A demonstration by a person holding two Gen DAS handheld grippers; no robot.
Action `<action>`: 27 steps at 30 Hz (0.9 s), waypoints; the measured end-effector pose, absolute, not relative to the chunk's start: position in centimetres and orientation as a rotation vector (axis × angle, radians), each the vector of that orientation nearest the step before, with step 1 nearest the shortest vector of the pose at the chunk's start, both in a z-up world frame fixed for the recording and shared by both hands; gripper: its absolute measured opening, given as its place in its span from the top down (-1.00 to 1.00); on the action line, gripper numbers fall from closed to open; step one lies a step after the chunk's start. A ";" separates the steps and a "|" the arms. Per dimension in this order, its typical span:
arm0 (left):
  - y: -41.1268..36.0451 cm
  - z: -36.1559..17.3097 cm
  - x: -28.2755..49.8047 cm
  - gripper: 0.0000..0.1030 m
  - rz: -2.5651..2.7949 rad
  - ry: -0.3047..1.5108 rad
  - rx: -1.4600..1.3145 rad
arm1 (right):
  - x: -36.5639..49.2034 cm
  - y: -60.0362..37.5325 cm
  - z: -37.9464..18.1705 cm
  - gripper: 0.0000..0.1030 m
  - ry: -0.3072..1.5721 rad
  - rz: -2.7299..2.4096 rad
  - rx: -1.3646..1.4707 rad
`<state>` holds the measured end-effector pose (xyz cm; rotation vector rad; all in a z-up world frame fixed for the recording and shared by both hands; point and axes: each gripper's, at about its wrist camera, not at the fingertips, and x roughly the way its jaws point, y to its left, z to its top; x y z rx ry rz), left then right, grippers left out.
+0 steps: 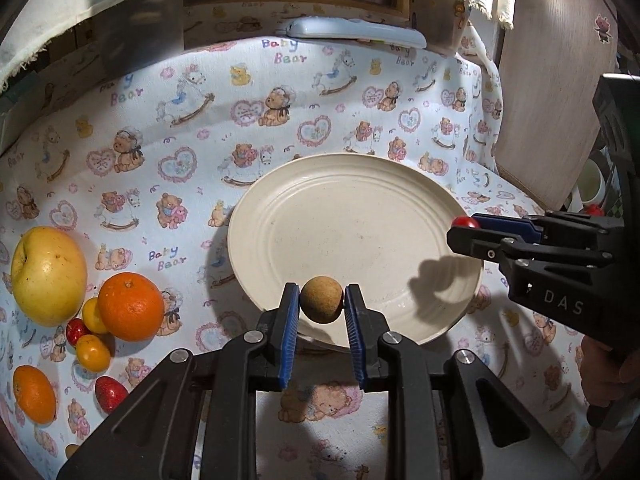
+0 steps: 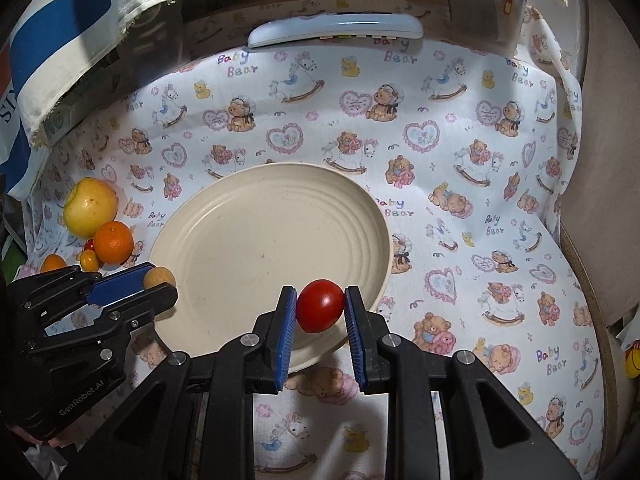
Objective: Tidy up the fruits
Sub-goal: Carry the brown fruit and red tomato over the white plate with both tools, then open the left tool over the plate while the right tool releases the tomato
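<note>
A cream plate point(image 1: 352, 200) point(image 2: 260, 208) lies on the bear-print cloth. My left gripper point(image 1: 321, 300) point(image 2: 158, 280) is shut on a small tan round fruit point(image 1: 321, 299) point(image 2: 160, 276), held above the plate's near-left rim. My right gripper point(image 2: 320, 306) point(image 1: 466, 226) is shut on a red cherry tomato point(image 2: 320, 310) point(image 1: 465, 222), held above the plate's right rim. To the left lie a yellow apple point(image 1: 48, 276) point(image 2: 90, 207), an orange point(image 1: 131, 306) point(image 2: 113, 242), a second orange point(image 1: 34, 394), small yellow tomatoes point(image 1: 93, 352) and red ones point(image 1: 110, 394).
A white remote control point(image 1: 356, 32) point(image 2: 336, 29) lies at the cloth's far edge. A hanging cloth point(image 2: 72, 52) drapes at the back left. A wooden board point(image 1: 556, 80) stands at the right. A person's hand point(image 1: 608, 376) holds the right gripper.
</note>
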<state>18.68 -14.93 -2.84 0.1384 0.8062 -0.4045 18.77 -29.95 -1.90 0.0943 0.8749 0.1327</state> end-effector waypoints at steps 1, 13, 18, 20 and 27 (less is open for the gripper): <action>-15.0 -3.0 18.7 0.57 -0.405 0.808 0.139 | 18.8 -30.0 -1.9 0.50 0.878 0.134 0.095; -15.1 -3.3 18.8 0.57 -0.405 0.798 0.158 | 18.8 -30.4 -2.1 0.50 0.883 0.113 0.088; -15.1 -3.2 18.7 0.57 -0.403 0.797 0.155 | 18.9 -30.4 -2.0 0.50 0.884 0.110 0.086; -15.0 -3.1 18.7 0.57 -0.400 0.792 0.153 | 18.9 -30.5 -2.0 0.50 0.884 0.108 0.085; -14.9 -2.7 18.4 0.56 -0.389 0.777 0.152 | 18.9 -30.6 -2.1 0.50 0.880 0.107 0.095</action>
